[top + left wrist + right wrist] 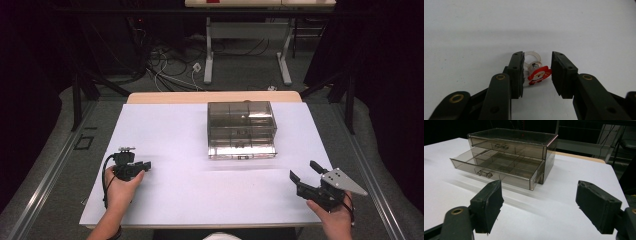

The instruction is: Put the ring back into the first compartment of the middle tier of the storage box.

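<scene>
A small clear ring with a red-and-white Santa figure (538,73) lies on the white table sheet between the pads of my left gripper (537,54). Its band meets the left pad and the Santa's edge meets the right pad, so the jaws are shut on it. In the high view the left gripper (147,165) sits low at the front left, held by a hand. My right gripper (302,170) hovers at the front right, jaws wide open with nothing between them (539,185), and faces a smoky clear drawer box (511,141) whose lower drawer (499,166) is pulled out.
The drawer box (241,125) stands at the back middle of the white sheet (170,200). The open lower drawer (241,148) has several divided compartments. Beyond the table's wooden far edge (215,96) are cables and a desk frame on the floor.
</scene>
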